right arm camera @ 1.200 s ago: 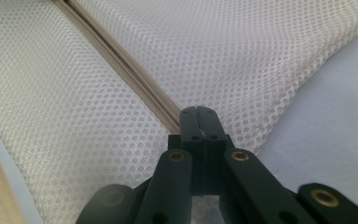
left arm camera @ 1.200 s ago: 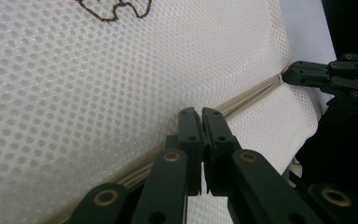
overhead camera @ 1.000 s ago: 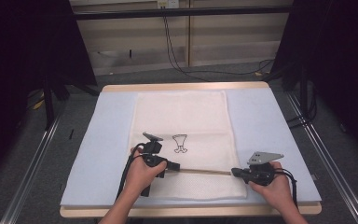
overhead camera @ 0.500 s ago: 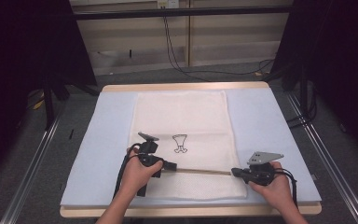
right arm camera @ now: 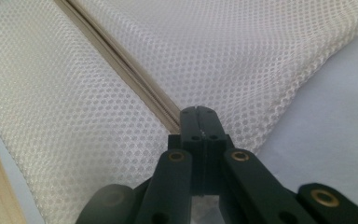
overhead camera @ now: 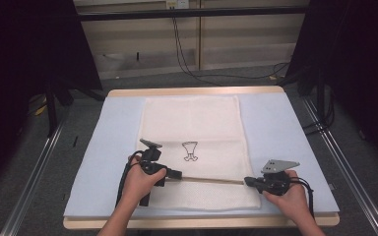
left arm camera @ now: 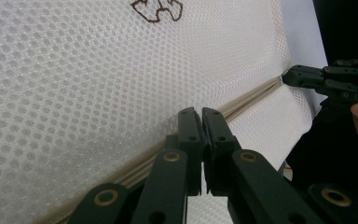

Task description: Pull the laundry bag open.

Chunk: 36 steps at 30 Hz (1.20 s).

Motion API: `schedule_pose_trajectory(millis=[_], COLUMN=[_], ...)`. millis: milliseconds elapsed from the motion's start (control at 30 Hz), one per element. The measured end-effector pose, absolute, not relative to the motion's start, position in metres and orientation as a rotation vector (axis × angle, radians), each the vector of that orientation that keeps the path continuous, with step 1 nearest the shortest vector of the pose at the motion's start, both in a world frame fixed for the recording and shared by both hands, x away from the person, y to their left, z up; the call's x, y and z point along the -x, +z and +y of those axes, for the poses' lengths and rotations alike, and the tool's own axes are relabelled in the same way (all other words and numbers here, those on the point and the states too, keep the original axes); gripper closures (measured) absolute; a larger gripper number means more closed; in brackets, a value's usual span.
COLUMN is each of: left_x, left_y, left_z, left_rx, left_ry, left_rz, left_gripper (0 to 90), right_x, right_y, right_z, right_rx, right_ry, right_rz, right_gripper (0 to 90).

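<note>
At lower left of the high view, the left gripper (overhead camera: pixel 177 174) was clamped shut on the zipper (overhead camera: pixel 211 180) of the white mesh laundry bag (overhead camera: pixel 192 123) lying mid-table; at lower right, the right gripper (overhead camera: pixel 248 182) pinched the zipper's other end.

Lab: dark curtains (overhead camera: pixel 24 44), floor rails (overhead camera: pixel 34 172), cables (overhead camera: pixel 187 54).

White honeycomb-mesh bag (overhead camera: pixel 192 142), brown emblem (overhead camera: pixel 190 151), pale-blue mat (overhead camera: pixel 285 132)
</note>
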<state>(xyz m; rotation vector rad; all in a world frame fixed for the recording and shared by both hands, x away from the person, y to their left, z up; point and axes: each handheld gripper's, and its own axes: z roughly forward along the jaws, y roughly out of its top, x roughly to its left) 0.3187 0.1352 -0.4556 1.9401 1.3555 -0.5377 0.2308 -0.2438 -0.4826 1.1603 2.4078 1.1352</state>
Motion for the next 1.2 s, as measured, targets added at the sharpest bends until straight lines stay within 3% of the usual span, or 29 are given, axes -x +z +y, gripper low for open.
schedule_pose_trajectory(millis=[600,1200], left_x=[-0.319,-0.320], left_y=[-0.454,-0.453], left_z=[0.149,0.193], left_rx=[-1.947,-1.912], left_ry=[-0.515,-0.480], left_rz=[1.382,1.447], left_gripper=[87.4,87.4], right_x=[-0.232,-0.233], right_y=[-0.483,-0.482], right_z=[-0.244,-0.244], right_rx=[-1.150,-1.162], right_ry=[1.138,1.140], right_rz=[2.415,2.414], right_gripper=[90.0,90.0])
